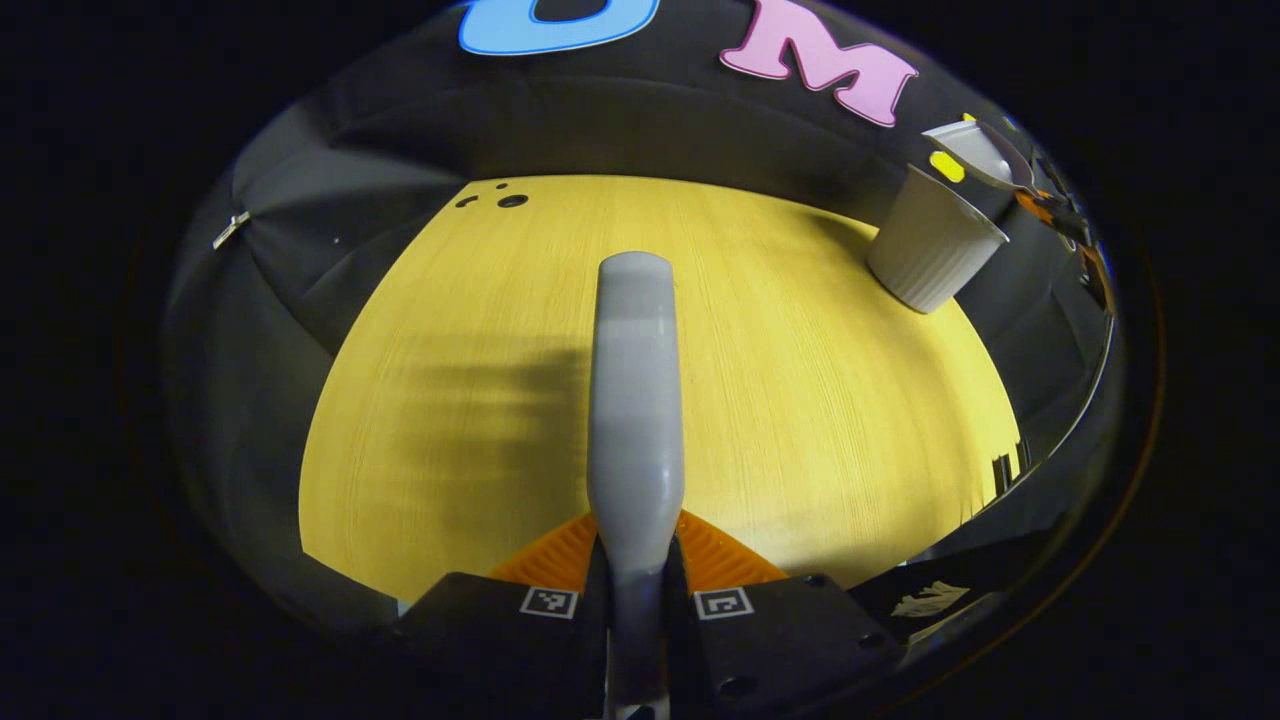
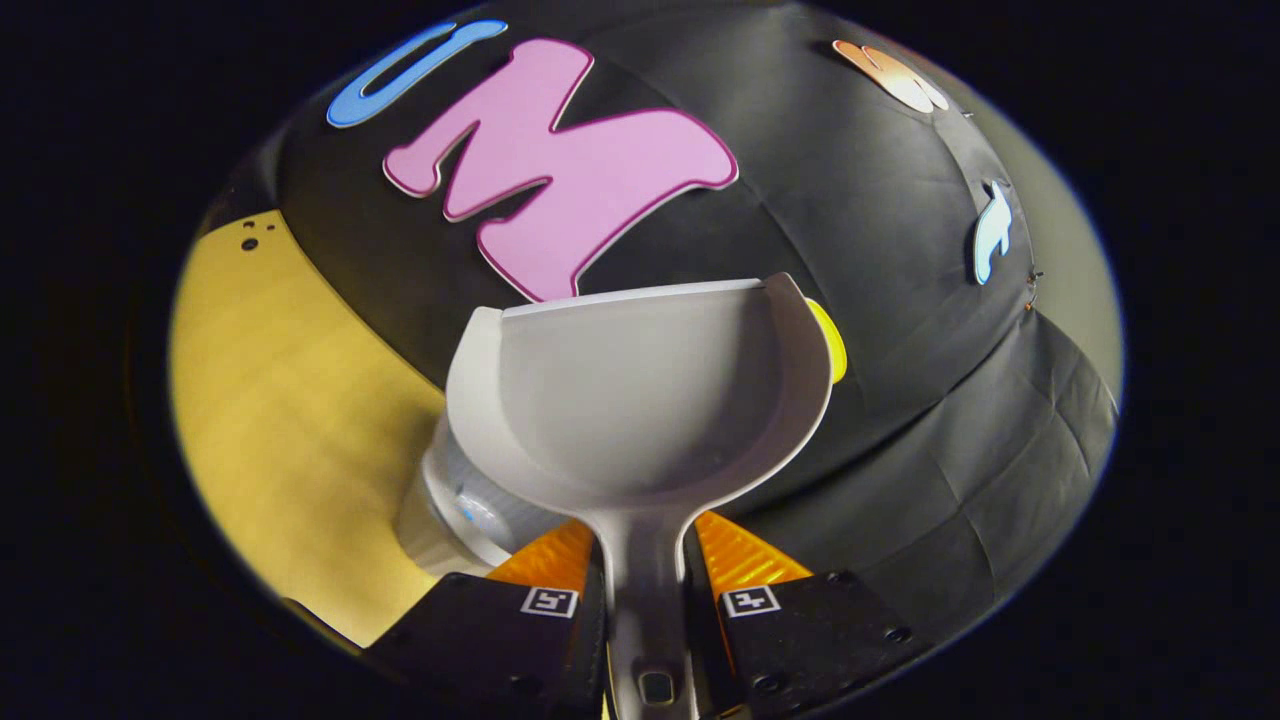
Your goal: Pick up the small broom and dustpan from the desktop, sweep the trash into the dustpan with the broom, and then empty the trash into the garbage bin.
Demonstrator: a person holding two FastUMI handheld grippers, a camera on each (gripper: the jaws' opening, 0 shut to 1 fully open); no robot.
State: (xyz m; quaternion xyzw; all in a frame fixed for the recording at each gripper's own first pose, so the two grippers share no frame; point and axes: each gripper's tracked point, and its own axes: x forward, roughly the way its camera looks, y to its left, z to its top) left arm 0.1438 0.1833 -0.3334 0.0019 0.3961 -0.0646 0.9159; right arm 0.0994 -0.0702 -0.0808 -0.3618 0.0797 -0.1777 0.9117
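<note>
The dustpan (image 2: 640, 400) hides most of the garbage bin (image 2: 440, 520) beneath it.

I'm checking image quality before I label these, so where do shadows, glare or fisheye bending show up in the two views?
Left gripper view: a soft, streaked shadow lies on the yellow desktop left of the broom handle; the table edge bows from fisheye bending. Right gripper view: the dustpan looms large and evenly lit, and a small glint sits on the garbage bin under it.

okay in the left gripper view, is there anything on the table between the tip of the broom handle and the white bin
No. In the left gripper view, the tabletop between the broom handle tip and the white bin is bare wood.
</note>
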